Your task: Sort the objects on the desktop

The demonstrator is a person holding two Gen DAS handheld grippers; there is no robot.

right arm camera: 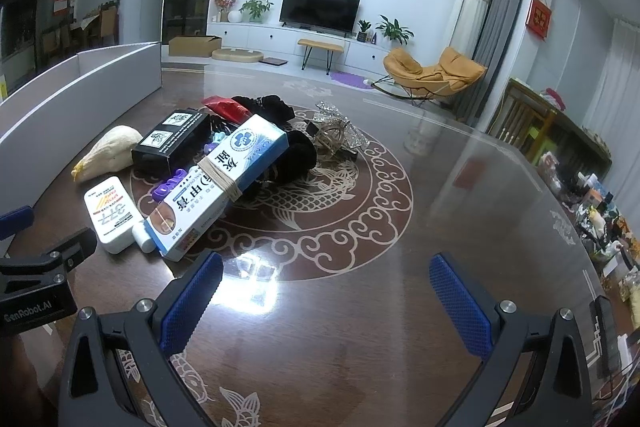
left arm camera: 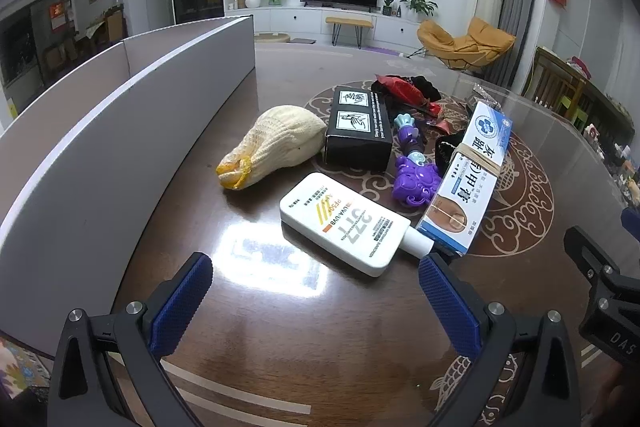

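Observation:
A pile of objects lies on the dark table: a white sunscreen bottle [left arm camera: 346, 223] [right arm camera: 109, 213], a blue-white medicine box [left arm camera: 466, 173] [right arm camera: 222, 179] bound with a rubber band, a purple toy [left arm camera: 412, 171], a black box [left arm camera: 358, 129] [right arm camera: 172, 143], a cream knit pouch [left arm camera: 276, 145] [right arm camera: 108, 151], black and red cloth [left arm camera: 404, 91] and a glittery hair clip [right arm camera: 338, 135]. My left gripper [left arm camera: 316, 301] is open and empty, just short of the bottle. My right gripper [right arm camera: 326, 303] is open and empty over bare table, right of the pile.
A grey-white open carton [left arm camera: 120, 131] [right arm camera: 80, 95] stands along the table's left side. The table [right arm camera: 440, 187] has a glossy glass top with a round pattern. The right gripper's body [left arm camera: 608, 291] shows at the left view's right edge.

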